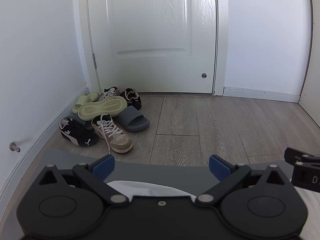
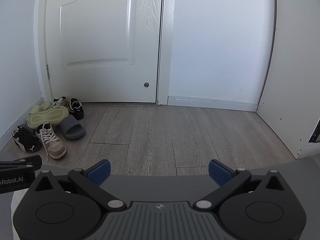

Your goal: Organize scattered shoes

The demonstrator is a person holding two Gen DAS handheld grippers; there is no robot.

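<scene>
a white door [image 1: 152,36] fills the wall ahead of me, with grey wood-look floor [image 1: 200,124] running up to it and a white wall [image 1: 36,64] on the left. the shoes are all heaped in the corner where that left wall meets the door, well apart from both my grippers.

in the heap, a pale green slide [image 1: 102,107] lies upside down on top, sole up, resting across the others. a second green slide [image 1: 86,100] sits behind it near the baseboard. a grey slide [image 1: 133,119] lies just beside the upturned one, on the open-floor side. nearest me stand a tan high-top sneaker [image 1: 113,133] with loose white laces and a black sneaker [image 1: 77,132] touching its left side. at the back, against the door, are another black sneaker [image 1: 132,97] and another tan sneaker [image 1: 109,92], partly hidden.

my left gripper [image 1: 161,168] is spread wide with nothing between its blue pads [image 1: 103,167]. my right gripper [image 2: 159,172] is just as wide and empty, aimed at bare floor. a small doorstop [image 1: 15,147] sticks out of the left wall.
</scene>
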